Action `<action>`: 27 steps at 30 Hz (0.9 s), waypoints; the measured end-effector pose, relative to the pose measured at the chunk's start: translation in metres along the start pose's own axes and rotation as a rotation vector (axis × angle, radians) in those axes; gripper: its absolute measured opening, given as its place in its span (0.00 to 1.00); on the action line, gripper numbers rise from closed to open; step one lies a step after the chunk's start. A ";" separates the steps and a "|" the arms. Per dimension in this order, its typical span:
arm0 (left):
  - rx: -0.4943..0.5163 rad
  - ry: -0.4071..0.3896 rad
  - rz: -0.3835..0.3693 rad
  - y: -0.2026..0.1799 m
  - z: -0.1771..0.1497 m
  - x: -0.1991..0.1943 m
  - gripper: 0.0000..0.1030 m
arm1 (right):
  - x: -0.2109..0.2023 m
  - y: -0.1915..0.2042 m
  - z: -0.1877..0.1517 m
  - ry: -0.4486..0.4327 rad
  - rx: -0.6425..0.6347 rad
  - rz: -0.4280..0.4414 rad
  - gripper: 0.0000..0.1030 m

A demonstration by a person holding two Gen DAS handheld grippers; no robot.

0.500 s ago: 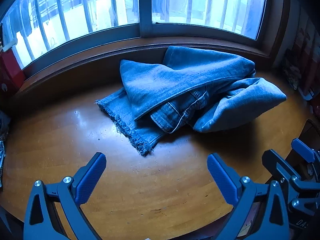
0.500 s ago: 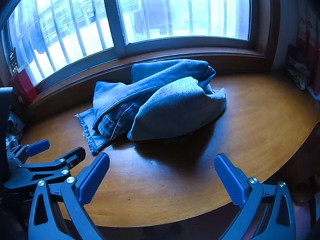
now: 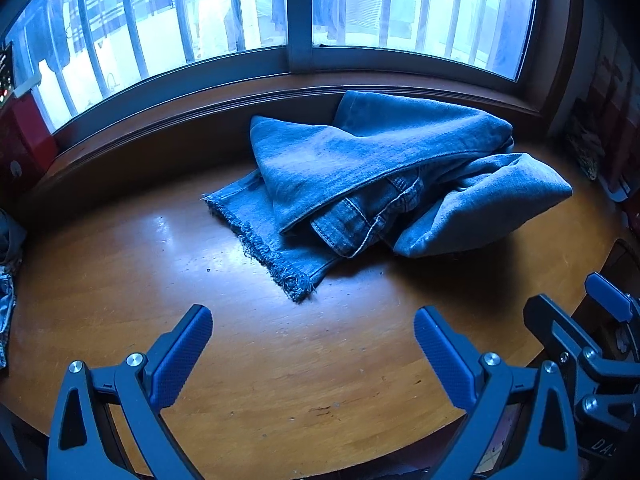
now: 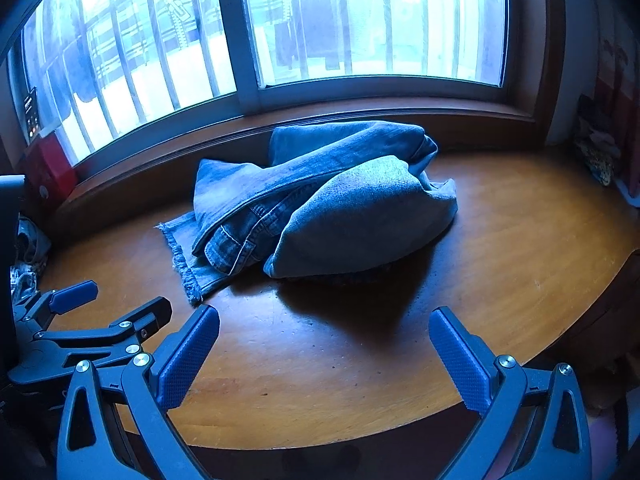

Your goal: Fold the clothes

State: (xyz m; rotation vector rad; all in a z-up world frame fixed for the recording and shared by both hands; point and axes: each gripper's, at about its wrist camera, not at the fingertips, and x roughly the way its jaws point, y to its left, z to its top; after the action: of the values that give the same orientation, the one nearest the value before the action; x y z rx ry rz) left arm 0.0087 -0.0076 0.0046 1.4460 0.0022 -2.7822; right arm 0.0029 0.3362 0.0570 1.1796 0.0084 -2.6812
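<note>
A pair of light blue jeans (image 3: 360, 176) lies in a rumpled heap on the wooden table (image 3: 280, 360), close to the window sill. One frayed leg hem (image 3: 264, 252) sticks out toward me on the left. In the right wrist view the jeans (image 4: 340, 208) bulge up at the middle. My left gripper (image 3: 314, 320) is open and empty, held over the table short of the frayed hem. My right gripper (image 4: 324, 320) is also open and empty, in front of the heap's shadow. Each gripper shows at the edge of the other's view.
A barred window (image 3: 300, 20) and its wooden sill (image 3: 200, 108) run behind the table. A red box (image 3: 20, 140) stands at the far left. Other cloth (image 3: 6, 280) lies at the left edge. Books or boxes (image 4: 612, 120) stand at the right.
Both views have shifted only slightly; the jeans lie as before and both grippers stay open.
</note>
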 end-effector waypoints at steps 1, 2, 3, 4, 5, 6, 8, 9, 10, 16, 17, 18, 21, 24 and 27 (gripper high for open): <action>0.000 0.001 0.001 0.000 0.001 0.000 1.00 | 0.000 0.000 0.000 -0.001 0.000 0.000 1.00; 0.001 0.002 0.001 -0.001 0.001 0.000 1.00 | 0.000 0.000 0.001 0.002 -0.001 0.000 1.00; 0.000 0.000 0.002 -0.001 0.000 -0.001 1.00 | 0.000 -0.001 0.002 0.004 -0.001 -0.001 1.00; 0.001 0.000 0.002 -0.002 0.000 -0.001 1.00 | 0.001 -0.001 0.002 0.006 0.001 -0.001 1.00; 0.001 0.000 0.003 -0.002 0.000 -0.001 1.00 | 0.002 -0.002 0.002 0.009 0.002 -0.002 1.00; 0.001 0.001 0.003 -0.003 -0.001 -0.001 1.00 | 0.002 -0.003 0.003 0.012 0.004 -0.002 1.00; 0.002 0.003 0.002 -0.003 -0.001 -0.001 1.00 | 0.003 -0.005 0.002 0.014 0.008 -0.001 1.00; 0.002 0.003 0.004 -0.004 -0.002 -0.001 1.00 | 0.003 -0.005 0.002 0.016 0.010 -0.001 1.00; 0.002 0.004 0.005 -0.005 -0.002 -0.001 1.00 | 0.003 -0.006 0.002 0.017 0.011 0.000 1.00; 0.003 0.012 0.005 -0.007 -0.002 -0.001 1.00 | 0.003 -0.008 0.001 0.023 0.010 0.006 1.00; 0.004 0.013 0.002 -0.008 -0.002 -0.001 1.00 | 0.003 -0.009 0.001 0.024 0.010 0.007 1.00; 0.004 0.013 0.002 -0.008 -0.003 -0.001 1.00 | 0.003 -0.009 0.001 0.025 0.011 0.007 1.00; 0.003 0.013 0.004 -0.010 -0.003 -0.001 1.00 | 0.003 -0.010 0.001 0.027 0.012 0.008 1.00; 0.002 0.014 0.005 -0.011 -0.003 -0.001 1.00 | 0.003 -0.010 0.000 0.027 0.014 0.008 1.00; 0.004 0.015 0.004 -0.011 -0.004 -0.001 1.00 | 0.002 -0.011 -0.001 0.029 0.016 0.008 1.00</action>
State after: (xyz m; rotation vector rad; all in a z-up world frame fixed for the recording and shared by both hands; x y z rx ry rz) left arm 0.0126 0.0039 0.0034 1.4663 -0.0056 -2.7693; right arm -0.0002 0.3466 0.0538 1.2202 -0.0132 -2.6621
